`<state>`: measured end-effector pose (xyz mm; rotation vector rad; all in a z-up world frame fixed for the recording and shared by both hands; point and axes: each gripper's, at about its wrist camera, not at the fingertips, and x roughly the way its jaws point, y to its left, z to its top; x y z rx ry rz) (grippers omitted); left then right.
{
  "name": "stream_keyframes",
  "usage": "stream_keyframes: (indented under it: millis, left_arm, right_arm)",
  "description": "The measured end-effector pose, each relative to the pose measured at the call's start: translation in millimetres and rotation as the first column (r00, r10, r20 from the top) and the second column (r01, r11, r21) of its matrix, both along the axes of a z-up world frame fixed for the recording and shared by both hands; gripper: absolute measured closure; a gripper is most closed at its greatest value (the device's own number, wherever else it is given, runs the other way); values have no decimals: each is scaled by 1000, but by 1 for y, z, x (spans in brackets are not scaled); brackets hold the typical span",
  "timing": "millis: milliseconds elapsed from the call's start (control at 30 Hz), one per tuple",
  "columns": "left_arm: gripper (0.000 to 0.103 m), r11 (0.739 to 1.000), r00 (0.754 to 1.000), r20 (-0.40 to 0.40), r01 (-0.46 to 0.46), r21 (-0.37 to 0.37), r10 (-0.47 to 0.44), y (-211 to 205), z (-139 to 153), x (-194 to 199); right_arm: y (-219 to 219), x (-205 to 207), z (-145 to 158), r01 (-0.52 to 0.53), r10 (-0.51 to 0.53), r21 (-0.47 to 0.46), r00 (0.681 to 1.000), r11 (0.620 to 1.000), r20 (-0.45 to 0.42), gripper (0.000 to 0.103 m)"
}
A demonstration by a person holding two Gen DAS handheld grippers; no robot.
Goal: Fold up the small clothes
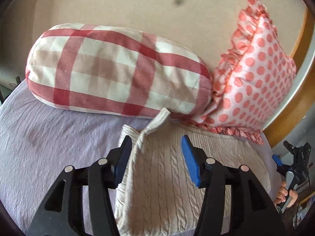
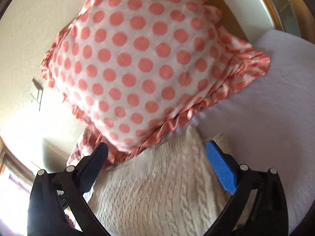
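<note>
Two grippers hang over a cream cable-knit garment spread on the lilac bedspread, close to the head edge of the bed. The left gripper has its blue-padded fingers spread apart, one on either side of a raised strip of the knit that sticks up toward the pillows; neither pad is closed on it. The right gripper also stands wide, with knit beneath it and nothing held between the fingers. Along the head edge lies a red-and-white checked bolster, and beside it a white cushion with coral dots and a frilled border leans against the beige wall, its lower frill overlapping the garment's far edge. I can see no label, brand or lettering on any of the fabrics.
</note>
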<state>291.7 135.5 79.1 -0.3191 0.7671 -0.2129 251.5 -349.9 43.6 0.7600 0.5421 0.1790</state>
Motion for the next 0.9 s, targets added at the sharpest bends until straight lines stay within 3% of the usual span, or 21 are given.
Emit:
stream_keyframes:
  millis: [100, 167, 200, 267, 333, 400, 467, 633, 733, 767, 833, 900]
  left_arm:
    - [48, 998, 997, -61, 47, 35, -45, -24, -20, 4]
    - [48, 997, 991, -132, 21, 73, -11, -30, -40, 14]
    - [50, 995, 985, -170, 1, 97, 16, -29, -51, 20]
    - [56, 995, 985, -172, -12, 99, 29, -25, -58, 21]
    - [55, 998, 986, -164, -14, 58, 23, -17, -50, 14]
    - [46, 997, 988, -149, -40, 61, 49, -6, -42, 9]
    - [45, 995, 985, -158, -64, 79, 76, 4, -39, 11]
    - [46, 999, 957, -288, -43, -16, 37, 18, -66, 33]
    - [46, 999, 967, -255, -22, -34, 13, 19, -67, 35]
    - [52, 997, 965, -262, -15, -73, -5, 20, -69, 37]
    - [78, 990, 957, -289, -30, -141, -12, 26, -75, 40]
    - [86, 977, 952, -306, -50, -209, -17, 32, -77, 40]
  right_arm:
    - [31, 8, -19, -140, 139, -3, 986, 990, -96, 2]
    - [45, 17, -35, -151, 138, -57, 972, 987, -191, 2]
    - [47, 19, -38, -153, 135, -84, 972, 985, -193, 2]
    - [50, 14, -35, -154, 134, -111, 977, 982, -168, 2]
    - [46, 5, -32, -155, 144, -96, 984, 983, -107, 2]
    - [37, -2, -33, -146, 144, -44, 988, 988, -48, 2]
    - [32, -6, -35, -141, 141, 4, 989, 990, -33, 2]
    - [29, -7, -31, -139, 140, 15, 990, 990, -17, 2]
    - [28, -9, -27, -129, 129, 15, 992, 992, -7, 2]
    - [31, -6, -27, -126, 127, 16, 992, 992, -4, 2]
    - [30, -6, -28, -126, 126, 31, 992, 992, 4, 2]
    - [29, -6, -28, -129, 129, 41, 992, 991, 12, 2]
